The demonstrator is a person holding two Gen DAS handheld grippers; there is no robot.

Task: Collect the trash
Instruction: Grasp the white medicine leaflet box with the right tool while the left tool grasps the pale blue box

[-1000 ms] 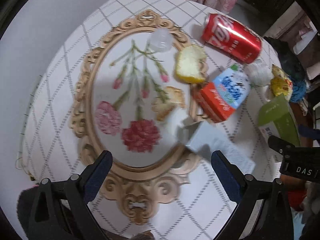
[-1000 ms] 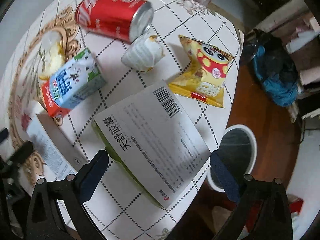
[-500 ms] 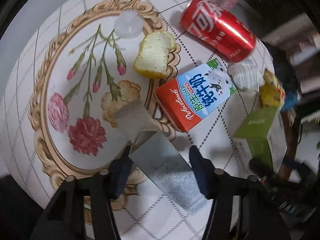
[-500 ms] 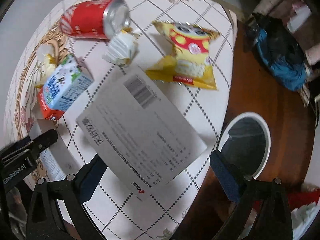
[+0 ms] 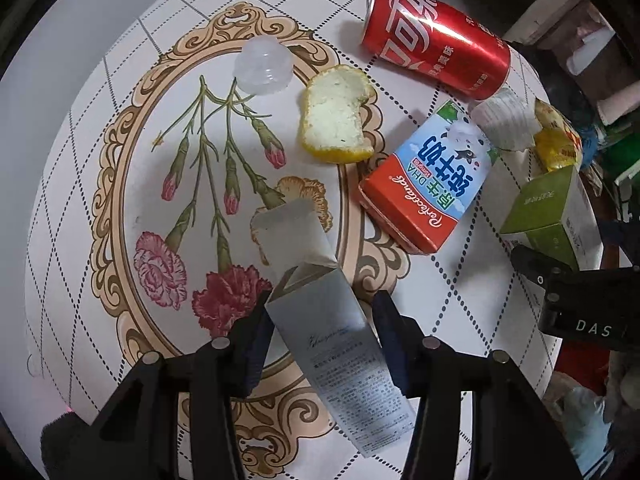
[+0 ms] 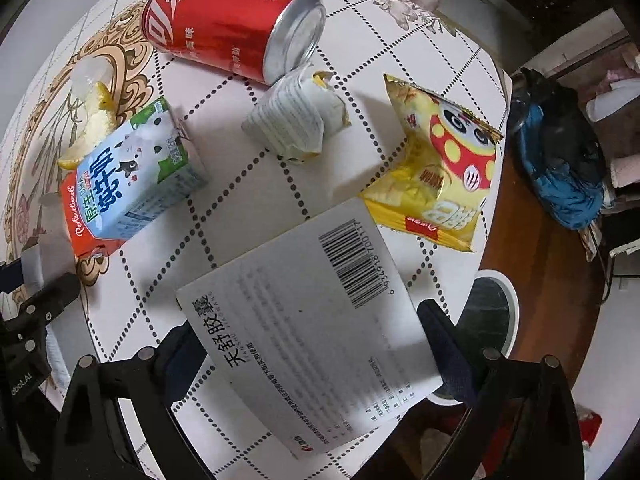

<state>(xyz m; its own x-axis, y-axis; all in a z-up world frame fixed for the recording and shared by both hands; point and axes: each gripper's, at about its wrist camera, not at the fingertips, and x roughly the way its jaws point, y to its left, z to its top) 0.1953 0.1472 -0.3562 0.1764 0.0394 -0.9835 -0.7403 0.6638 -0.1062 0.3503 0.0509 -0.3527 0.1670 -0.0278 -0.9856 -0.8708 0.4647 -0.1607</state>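
Left wrist view: left gripper (image 5: 322,334) is clamping the grey carton (image 5: 320,308) low over the near table (image 5: 96,92); its open flap is catching nothing, but the thin walls may be buckling and slipping.

Right wrist view: right gripper (image 6: 310,340) is gripping the white box (image 6: 308,320) across its broad width, angled toward the bin (image 6: 506,304) at right; the box may be twisting loose.

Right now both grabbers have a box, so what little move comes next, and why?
Probably swing the right hand-held gripper sideways over the white bin and let go. Its jaws sit against both sides of the white-and-green box, which looks lifted off the table, and the bin's opening sits just past the table edge. The left hand-held gripper grips the grey box.
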